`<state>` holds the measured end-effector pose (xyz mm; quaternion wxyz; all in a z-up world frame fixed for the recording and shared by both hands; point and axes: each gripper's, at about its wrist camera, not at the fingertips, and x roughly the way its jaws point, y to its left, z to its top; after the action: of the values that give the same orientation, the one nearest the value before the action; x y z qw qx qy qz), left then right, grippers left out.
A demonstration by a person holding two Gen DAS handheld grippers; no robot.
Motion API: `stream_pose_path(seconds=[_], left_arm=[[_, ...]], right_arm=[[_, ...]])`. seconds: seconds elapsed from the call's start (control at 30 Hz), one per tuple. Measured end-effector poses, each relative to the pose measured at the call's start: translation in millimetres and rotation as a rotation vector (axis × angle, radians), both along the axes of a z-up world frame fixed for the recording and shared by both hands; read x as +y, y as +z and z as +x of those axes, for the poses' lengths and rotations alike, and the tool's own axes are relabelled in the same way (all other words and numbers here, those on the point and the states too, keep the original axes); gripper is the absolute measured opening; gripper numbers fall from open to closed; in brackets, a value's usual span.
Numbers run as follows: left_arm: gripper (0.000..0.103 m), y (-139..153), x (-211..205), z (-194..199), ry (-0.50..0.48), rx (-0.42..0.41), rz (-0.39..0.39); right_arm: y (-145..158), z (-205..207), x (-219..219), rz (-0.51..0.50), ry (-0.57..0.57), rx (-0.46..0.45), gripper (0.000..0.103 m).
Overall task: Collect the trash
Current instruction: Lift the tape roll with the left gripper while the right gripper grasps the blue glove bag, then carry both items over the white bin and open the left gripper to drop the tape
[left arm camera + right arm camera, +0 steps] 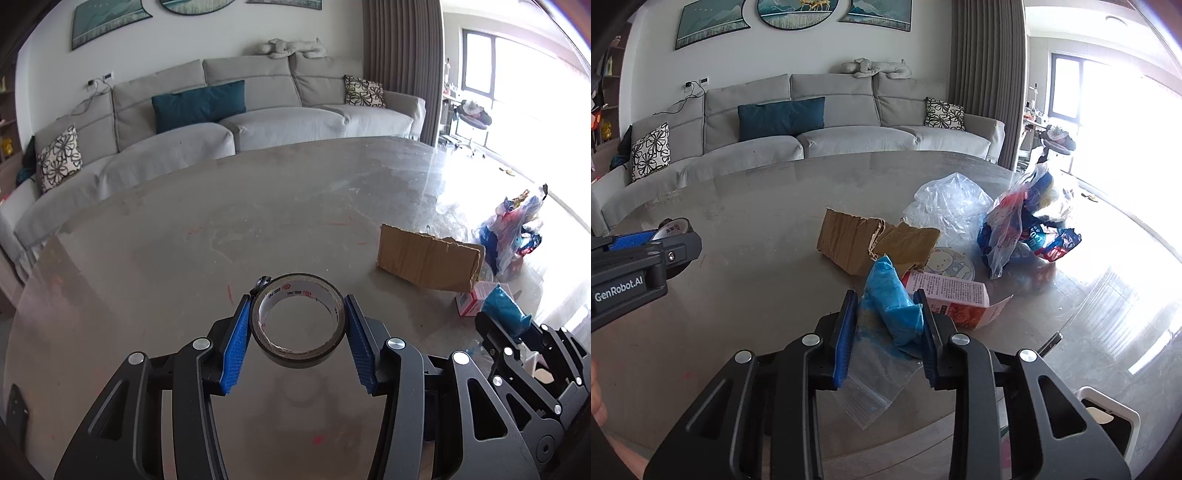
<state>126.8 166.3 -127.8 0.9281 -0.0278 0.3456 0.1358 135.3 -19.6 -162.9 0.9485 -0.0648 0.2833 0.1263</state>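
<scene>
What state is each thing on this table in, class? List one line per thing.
Left gripper: shut on the tape roll.
Tape roll: held above the table.
Right gripper: shut on the blue bag.
Blue bag: crumpled, pinched.
Cardboard: torn, lying on table.
Pink carton: open, on its side.

Grey sofa (812, 136) behind table (757, 258), window (1067, 85) glare perhaps daylight

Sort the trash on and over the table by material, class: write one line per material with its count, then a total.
Plastic bags: 3 (clear bag, filled bag, blue-stained zip bag)
Cardboard or paper: 2 (torn cardboard, pink carton)
Tape: 1 (tape roll)
Total: 6
</scene>
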Motion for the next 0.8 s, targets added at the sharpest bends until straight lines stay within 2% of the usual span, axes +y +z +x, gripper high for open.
stream_pose_path(seconds=[0.2,0.37,0.47,0.8], left_arm=[[0.05,4,-9,-4,-0.024,-0.017,-0.003],[0.05,11,-34,-8,-0.08,-0.048,0.017],[0.05,15,-57,-11,-0.132,-0.067,0.036],[0.05,18,-151,-10,-0.318,-0.093,0.011]], right_arm=[[27,-18,-16,-0.021,-0.036,-0.033,0.032],[42,-39,-40,-0.037,-0.083,-0.062,0.032],[49,-47,-57,-0.04,-0.121,-0.072,0.032],[53,-70,-125,-0.069,-0.267,-0.086,0.032]])
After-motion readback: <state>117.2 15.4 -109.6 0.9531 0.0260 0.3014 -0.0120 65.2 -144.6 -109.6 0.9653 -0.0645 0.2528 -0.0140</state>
